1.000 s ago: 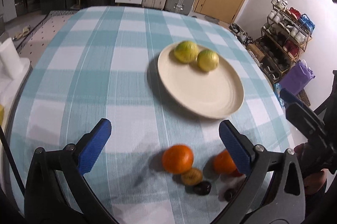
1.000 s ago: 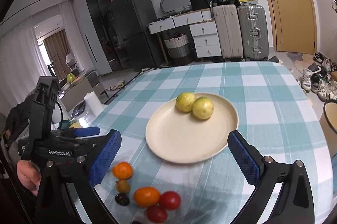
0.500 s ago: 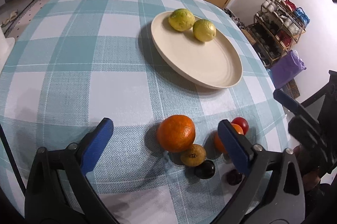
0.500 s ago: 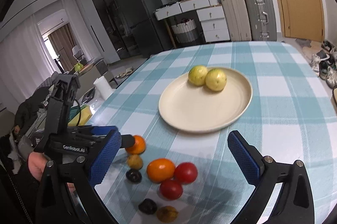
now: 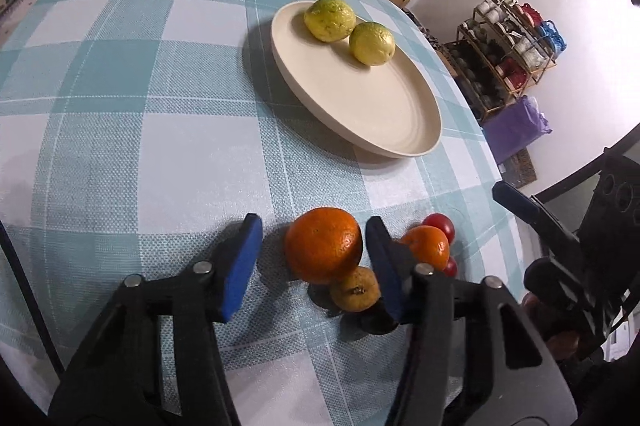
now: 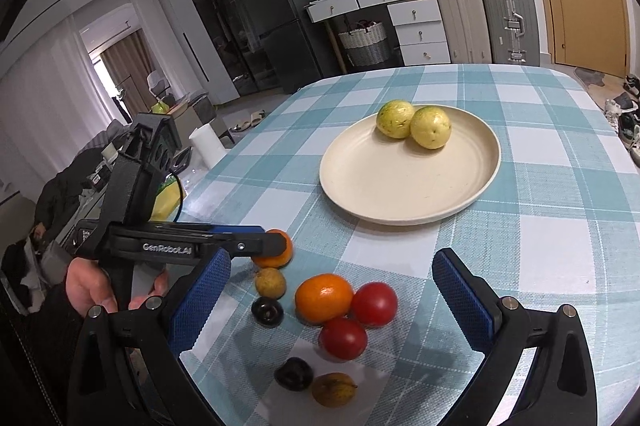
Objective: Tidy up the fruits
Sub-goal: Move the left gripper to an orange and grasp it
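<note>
Left gripper (image 5: 312, 258) fingers part-closed astride orange (image 5: 323, 251), lower centre, not yet clamped; centre, squeeze gently. Right gripper (image 6: 332, 300) spread, empty.

One plate (image 6: 408, 202) holds two yellow-green fruits (image 6: 395, 119) (image 6: 430, 127). On the cloth lie two oranges (image 6: 324, 298) (image 6: 274, 253), two tomatoes (image 6: 374, 304) (image 6: 343, 339), two brownish fruits (image 6: 270, 282) (image 6: 333, 389) and two dark fruits (image 6: 267, 311) (image 6: 293, 373).

In the right wrist view the left gripper (image 6: 256, 246) covers most of the large orange (image 6: 276, 253), so finger contact cannot be judged. In the left wrist view its right finger (image 5: 380, 266) hides a dark fruit (image 5: 374, 324) and part of the smaller orange (image 5: 426, 245).
</note>
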`<state>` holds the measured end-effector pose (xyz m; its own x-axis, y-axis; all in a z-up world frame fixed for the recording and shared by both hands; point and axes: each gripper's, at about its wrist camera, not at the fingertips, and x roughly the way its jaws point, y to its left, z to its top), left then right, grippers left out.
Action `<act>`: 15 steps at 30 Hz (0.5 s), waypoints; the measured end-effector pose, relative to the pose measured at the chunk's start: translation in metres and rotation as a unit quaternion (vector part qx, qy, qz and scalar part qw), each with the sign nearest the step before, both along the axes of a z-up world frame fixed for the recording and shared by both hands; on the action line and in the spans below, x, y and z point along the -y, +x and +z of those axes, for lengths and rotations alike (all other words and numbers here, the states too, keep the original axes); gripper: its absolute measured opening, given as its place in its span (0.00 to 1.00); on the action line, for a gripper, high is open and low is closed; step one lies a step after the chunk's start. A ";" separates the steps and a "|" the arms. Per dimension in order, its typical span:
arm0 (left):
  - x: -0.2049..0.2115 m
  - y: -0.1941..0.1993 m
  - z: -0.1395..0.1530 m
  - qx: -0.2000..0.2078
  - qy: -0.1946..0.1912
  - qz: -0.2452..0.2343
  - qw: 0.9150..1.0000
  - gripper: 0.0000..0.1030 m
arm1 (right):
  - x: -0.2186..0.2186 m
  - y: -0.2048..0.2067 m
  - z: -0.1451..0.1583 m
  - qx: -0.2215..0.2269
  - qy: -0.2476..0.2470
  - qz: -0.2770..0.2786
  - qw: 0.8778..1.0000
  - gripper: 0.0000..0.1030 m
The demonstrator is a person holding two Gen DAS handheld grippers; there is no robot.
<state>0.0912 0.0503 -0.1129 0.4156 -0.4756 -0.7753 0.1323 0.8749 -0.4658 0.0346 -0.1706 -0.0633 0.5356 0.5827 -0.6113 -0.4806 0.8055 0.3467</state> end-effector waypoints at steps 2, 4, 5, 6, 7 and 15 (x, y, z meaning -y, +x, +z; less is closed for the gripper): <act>0.000 0.001 -0.001 -0.004 -0.020 -0.011 1.000 0.35 | -0.003 -0.001 0.000 -0.001 -0.004 0.004 1.000 1.00; 0.002 0.000 0.001 0.000 -0.011 -0.012 1.000 0.35 | -0.005 -0.003 0.000 -0.001 -0.009 0.008 1.000 1.00; 0.003 0.000 0.001 0.002 -0.007 -0.015 1.000 0.35 | -0.008 -0.004 0.000 -0.002 -0.013 0.012 1.000 1.00; 0.005 -0.001 0.002 0.005 -0.002 -0.015 1.000 0.35 | -0.009 -0.006 0.000 -0.002 -0.017 0.015 1.000 1.00; 0.004 -0.002 0.002 0.006 0.000 -0.014 1.000 0.34 | -0.011 -0.007 -0.001 -0.003 -0.022 0.018 1.000 1.00; -0.008 -0.006 0.006 0.012 0.005 0.002 1.000 0.35 | -0.029 -0.008 -0.010 -0.019 -0.065 0.038 0.997 1.00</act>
<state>0.0855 0.0583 -0.1072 0.4361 -0.4655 -0.7702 0.1398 0.8805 -0.4530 0.0265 -0.1419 -0.0733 0.4678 0.5358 -0.7029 -0.5305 0.8064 0.2615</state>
